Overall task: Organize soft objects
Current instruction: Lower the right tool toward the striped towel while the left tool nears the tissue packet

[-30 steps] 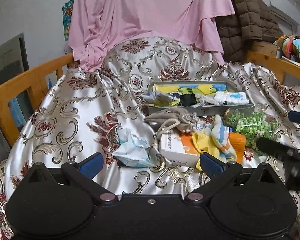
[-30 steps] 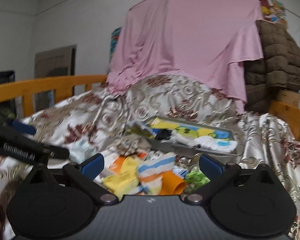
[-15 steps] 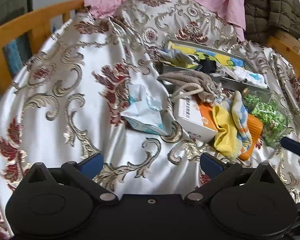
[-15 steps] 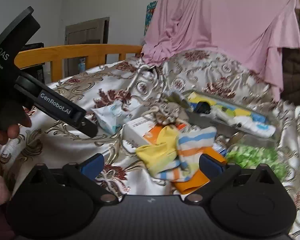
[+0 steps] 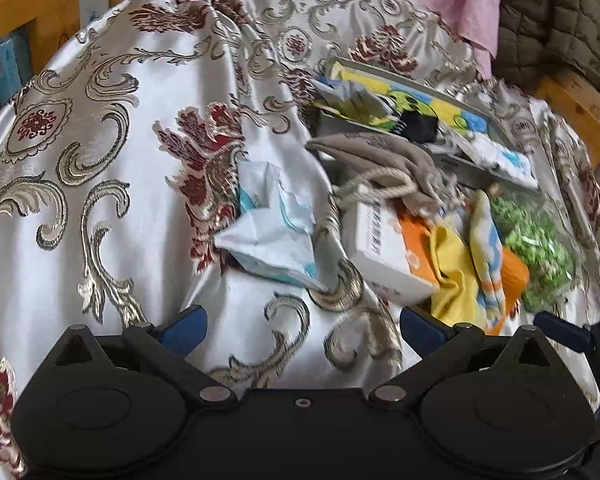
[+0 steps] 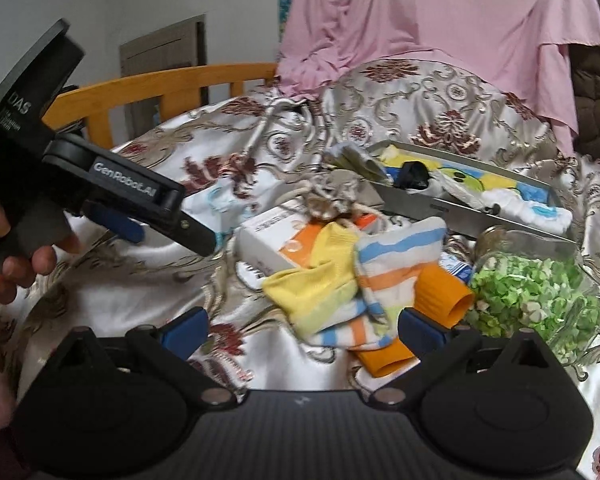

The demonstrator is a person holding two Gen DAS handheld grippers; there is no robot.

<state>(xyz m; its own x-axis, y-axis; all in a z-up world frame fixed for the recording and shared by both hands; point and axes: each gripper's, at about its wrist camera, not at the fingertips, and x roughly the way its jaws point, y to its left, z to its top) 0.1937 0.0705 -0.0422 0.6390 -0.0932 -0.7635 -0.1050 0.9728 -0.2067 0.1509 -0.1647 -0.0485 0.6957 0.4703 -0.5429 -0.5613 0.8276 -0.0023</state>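
On the bed's satin cover [image 5: 112, 208] | your left claw [image 5: 302, 326] and right claw [image 6: 302, 330] hover spread wide, gripping nothing | socks [image 6: 340, 284] lie heaped over a box [image 6: 268, 240], just ahead of the right claw, likely first pick | tray [image 6: 500, 216] behind already holds soft items.

Two handheld grippers share one build: matte black bodies with round hinge discs, silver pivot screws and blue finger pads. The right gripper [image 6: 302, 326] carries a ribbed centre panel; the left gripper [image 5: 302, 326] a smooth one. White lettering reads "GenRobot.AI" and "DAS" at ten o'clock in the right view.
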